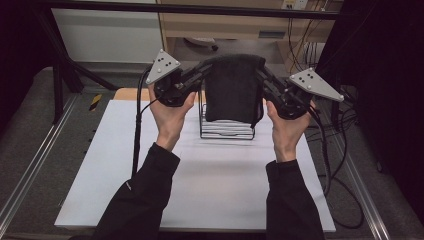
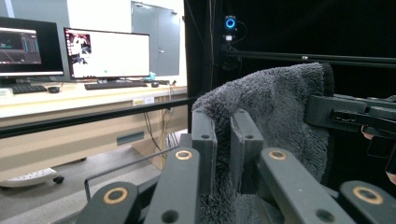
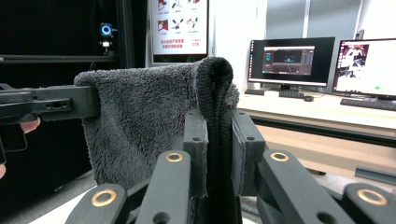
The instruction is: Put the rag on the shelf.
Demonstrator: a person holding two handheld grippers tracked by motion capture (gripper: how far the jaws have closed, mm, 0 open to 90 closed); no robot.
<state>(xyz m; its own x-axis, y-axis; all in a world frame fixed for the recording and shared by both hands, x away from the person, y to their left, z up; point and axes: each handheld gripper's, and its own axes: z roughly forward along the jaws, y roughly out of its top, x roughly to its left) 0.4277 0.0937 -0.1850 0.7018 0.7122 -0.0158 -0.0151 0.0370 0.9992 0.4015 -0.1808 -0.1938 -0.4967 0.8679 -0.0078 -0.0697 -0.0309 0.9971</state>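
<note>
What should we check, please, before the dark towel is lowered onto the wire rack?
1. Left hand-held gripper shut on the towel: ok.
2. Right hand-held gripper shut on the towel's other top corner: ok.
3. Towel's top edge stretched level between them: ok.
4. Towel hanging above the wire rack: ok.
5. Towel's lower edge clear of the rack wires: cannot tell.
6. White table bare in front of the rack: ok.
</note>
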